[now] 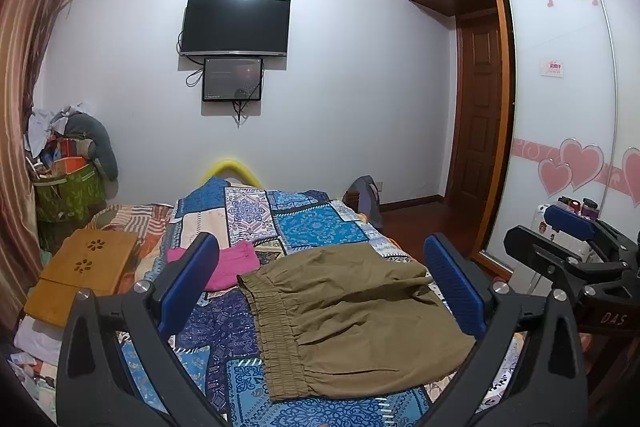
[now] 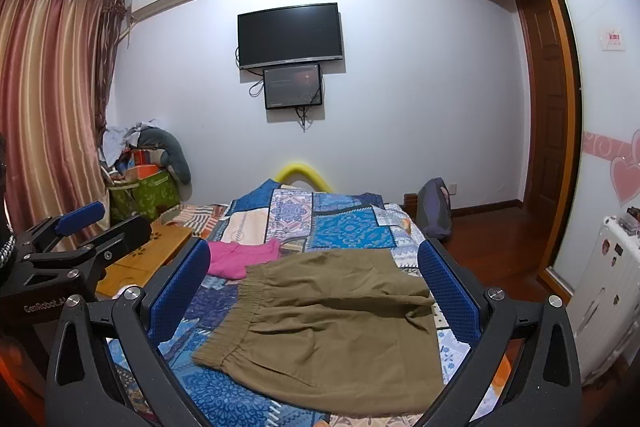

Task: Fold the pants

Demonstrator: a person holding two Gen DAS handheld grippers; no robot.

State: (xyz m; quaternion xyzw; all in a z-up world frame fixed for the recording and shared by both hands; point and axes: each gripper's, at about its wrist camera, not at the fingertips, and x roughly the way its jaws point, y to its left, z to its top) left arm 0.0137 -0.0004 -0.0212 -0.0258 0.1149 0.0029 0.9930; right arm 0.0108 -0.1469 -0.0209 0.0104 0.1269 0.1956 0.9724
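Blue-padded fingers [image 1: 192, 283] of the left gripper [image 1: 324, 287] splayed wide, released, nothing between them; same for the right gripper [image 2: 316, 295], hanging spread and empty over the bed. Directly ahead and below both: olive-brown pants [image 1: 352, 315], lying flat on the patchwork bedspread [image 1: 224, 343], elastic waistband [image 2: 228, 331] toward the left, legs running off to the right. Already looks short, probably doubled once, though hard to be sure. For a clean fold: come down low, pinch waistband corners with the left, hem side with the right, lift only slightly, carry one edge evenly over the other, keep both edges level to avoid a skewed crease. Just beyond the left finger, a pink garment [image 1: 236, 267], almost touching the waistband's far corner; best not snagged. Farther left, a wooden lap table [image 1: 80, 275].
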